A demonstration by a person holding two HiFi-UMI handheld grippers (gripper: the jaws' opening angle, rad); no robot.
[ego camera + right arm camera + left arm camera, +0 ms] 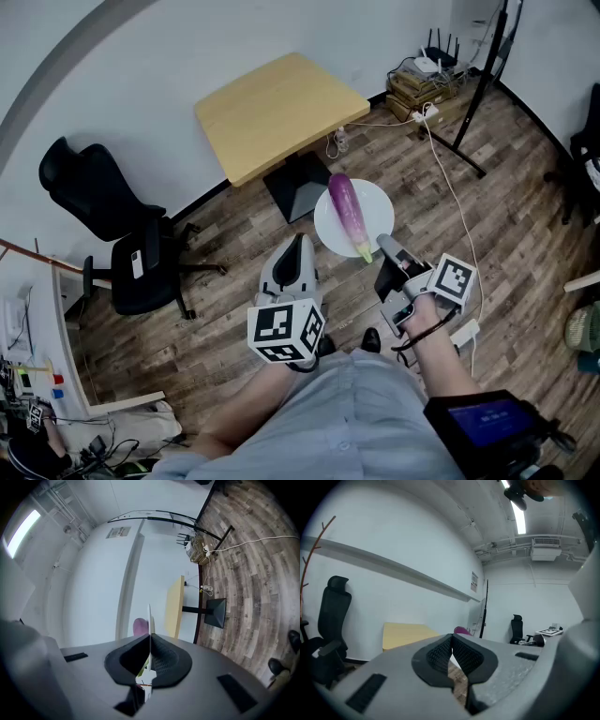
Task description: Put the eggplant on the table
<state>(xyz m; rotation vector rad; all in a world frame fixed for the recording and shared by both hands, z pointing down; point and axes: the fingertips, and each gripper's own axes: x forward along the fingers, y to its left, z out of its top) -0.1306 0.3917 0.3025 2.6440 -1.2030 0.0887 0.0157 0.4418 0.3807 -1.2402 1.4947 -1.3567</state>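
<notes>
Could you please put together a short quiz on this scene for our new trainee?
1. True or false: the long purple eggplant already lies on the square light-wood table.
2. What is the right hand-held gripper clamped on? A: the eggplant's green stem. B: the rim of the round white plate that carries the eggplant. C: nothing.
3. Fill in: the left hand-held gripper has its jaws ____, with nothing between them.
Key: 1 false; 2 B; 3 shut.
</notes>
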